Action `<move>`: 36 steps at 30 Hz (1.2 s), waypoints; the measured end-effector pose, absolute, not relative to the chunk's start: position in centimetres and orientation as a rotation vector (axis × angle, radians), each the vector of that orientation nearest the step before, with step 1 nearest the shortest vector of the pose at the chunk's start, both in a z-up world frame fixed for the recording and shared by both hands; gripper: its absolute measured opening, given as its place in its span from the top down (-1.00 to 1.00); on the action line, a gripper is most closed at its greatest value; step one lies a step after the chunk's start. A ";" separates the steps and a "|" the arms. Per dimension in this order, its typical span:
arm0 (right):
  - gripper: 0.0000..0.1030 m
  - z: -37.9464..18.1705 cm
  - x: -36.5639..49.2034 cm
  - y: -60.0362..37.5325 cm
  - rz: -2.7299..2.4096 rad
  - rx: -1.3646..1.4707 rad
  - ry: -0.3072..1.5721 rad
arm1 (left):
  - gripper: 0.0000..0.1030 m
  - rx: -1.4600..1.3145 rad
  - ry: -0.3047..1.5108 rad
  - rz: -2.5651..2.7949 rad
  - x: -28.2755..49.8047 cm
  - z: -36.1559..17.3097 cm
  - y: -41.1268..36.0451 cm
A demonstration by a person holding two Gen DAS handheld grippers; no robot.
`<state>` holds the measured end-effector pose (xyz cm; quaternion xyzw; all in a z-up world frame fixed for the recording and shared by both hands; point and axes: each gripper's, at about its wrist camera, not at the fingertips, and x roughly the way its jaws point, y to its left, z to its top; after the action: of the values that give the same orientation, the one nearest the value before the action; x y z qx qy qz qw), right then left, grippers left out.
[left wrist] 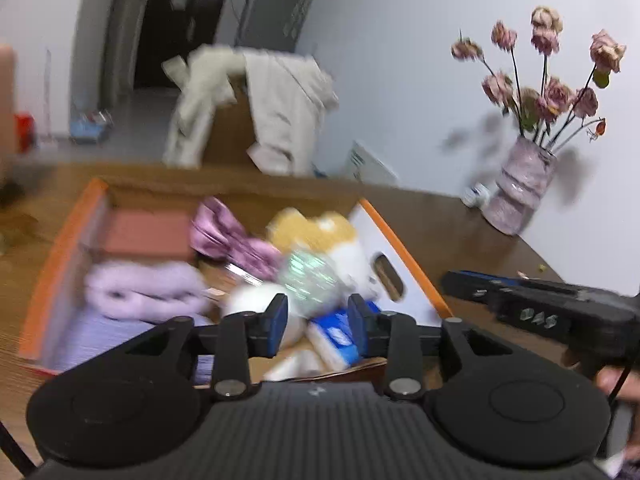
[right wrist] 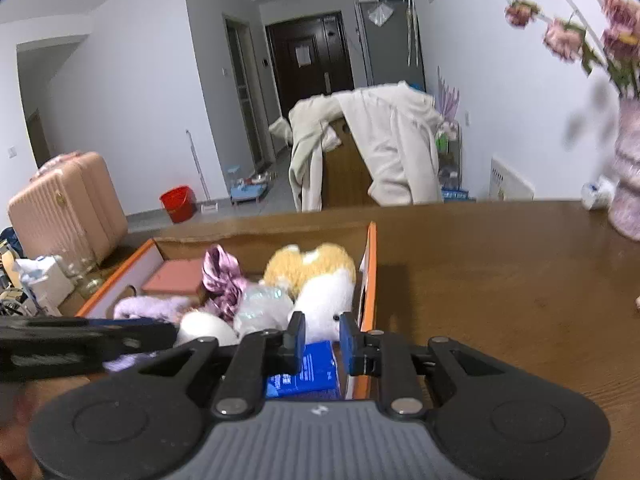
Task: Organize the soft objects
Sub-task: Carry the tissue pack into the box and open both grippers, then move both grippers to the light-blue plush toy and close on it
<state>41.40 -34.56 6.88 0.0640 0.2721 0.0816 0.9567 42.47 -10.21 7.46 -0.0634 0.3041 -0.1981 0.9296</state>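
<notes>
1. While both grippers are held over the near end of the orange-edged cardboard box (right wrist: pixel 372 264), the soft things are seen lying inside it on the brown wooden table (right wrist: pixel 500 280)
2. The left gripper (left wrist: pixel 318 316) is shown with its blue pads parted; nothing is pinched between them, and the box contents are seen through the gap
3. The right gripper (right wrist: pixel 322 340) is shown with a narrower gap between its pads, and nothing is gripped there either
4. A yellow and white plush toy (right wrist: pixel 320 280) is placed against the box's right wall, with a crinkled clear plastic bag (right wrist: pixel 262 306) just to its left
5. A purple satin cloth (right wrist: pixel 222 280) is found behind the bag, and a lilac fuzzy towel (left wrist: pixel 140 288) lies near the left wall, in front of a pink flat box (left wrist: pixel 150 234)
6. A blue tissue pack (right wrist: pixel 308 372) is seen at the near end, beside a white rounded item (right wrist: pixel 206 328) whose kind cannot be told
7. A vase of dried roses (left wrist: pixel 522 188) is set on the table well to the right of the box
</notes>
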 end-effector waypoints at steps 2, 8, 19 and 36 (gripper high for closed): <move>0.45 8.1 39.8 -34.5 0.177 0.114 0.528 | 0.22 -0.086 0.568 -0.355 40.2 9.2 -8.8; 0.01 11.5 33.6 -33.1 0.214 0.026 0.434 | -0.45 0.000 0.434 -0.266 32.7 13.5 -4.7; -0.41 12.7 23.0 -29.2 0.253 -0.069 0.284 | -0.67 0.011 0.330 -0.167 22.0 13.8 -0.1; -0.53 5.5 12.3 -24.9 0.309 0.023 0.413 | -0.90 -0.046 0.345 -0.232 12.6 7.2 3.4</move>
<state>12.32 -24.91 5.50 0.0116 0.2041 0.1530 0.9668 12.63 3.36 7.22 -0.0228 0.1715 -0.1151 0.9782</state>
